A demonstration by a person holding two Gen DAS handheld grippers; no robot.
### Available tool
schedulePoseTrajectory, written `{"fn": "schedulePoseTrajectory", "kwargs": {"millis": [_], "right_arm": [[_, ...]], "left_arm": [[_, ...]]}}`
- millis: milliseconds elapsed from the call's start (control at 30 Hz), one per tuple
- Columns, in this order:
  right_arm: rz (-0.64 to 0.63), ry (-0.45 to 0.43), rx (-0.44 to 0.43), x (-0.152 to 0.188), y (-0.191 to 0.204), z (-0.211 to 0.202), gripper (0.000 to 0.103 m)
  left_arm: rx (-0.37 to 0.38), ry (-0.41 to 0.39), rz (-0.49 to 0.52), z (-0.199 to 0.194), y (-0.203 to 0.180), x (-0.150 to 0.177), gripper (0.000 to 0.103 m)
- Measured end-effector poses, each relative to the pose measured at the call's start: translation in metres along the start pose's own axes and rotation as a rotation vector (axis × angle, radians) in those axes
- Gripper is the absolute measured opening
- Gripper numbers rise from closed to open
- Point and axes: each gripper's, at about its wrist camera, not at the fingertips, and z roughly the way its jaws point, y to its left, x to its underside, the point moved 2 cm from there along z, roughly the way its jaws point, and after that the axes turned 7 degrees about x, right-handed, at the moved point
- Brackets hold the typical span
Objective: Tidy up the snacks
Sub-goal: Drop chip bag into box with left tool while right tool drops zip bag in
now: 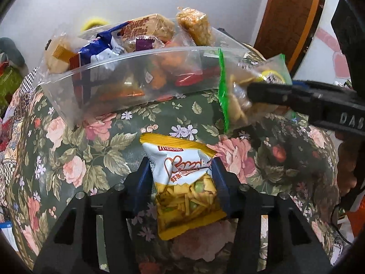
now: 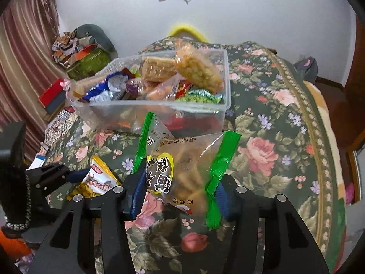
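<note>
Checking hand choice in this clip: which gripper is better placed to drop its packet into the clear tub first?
Probably right. The right gripper holds the green-edged bag lifted near the clear tub; the left gripper pinches the yellow-and-white packet lower, farther back.

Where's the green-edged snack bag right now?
The green-edged bag is clamped in the right gripper, above the floral cloth, just in front of the clear bin.
</note>
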Motion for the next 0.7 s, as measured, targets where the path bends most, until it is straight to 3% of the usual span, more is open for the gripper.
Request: {"fn": "schedulePoseTrajectory", "kwargs": {"millis": [233, 567, 700], "right_arm": [[0.004, -0.069, -0.012, -0.014, 0.0, -0.018, 0.048], [0.003, -0.15, -0.014, -0.053, 0.004, -0.018, 0.048], [-0.018, -0.141, 0.002, -0.07, 0.008, -0.001, 0.048]], "left_arm": [[0.015, -0.06, -0.015, -0.03, 0.008, -0.01, 0.047], [0.02, -0.228, -0.065, -0.07, 0.036, -0.075, 0.047], [0.016, -0.265, -0.048, -0.064, 0.037, -0.104, 0.047]]}}
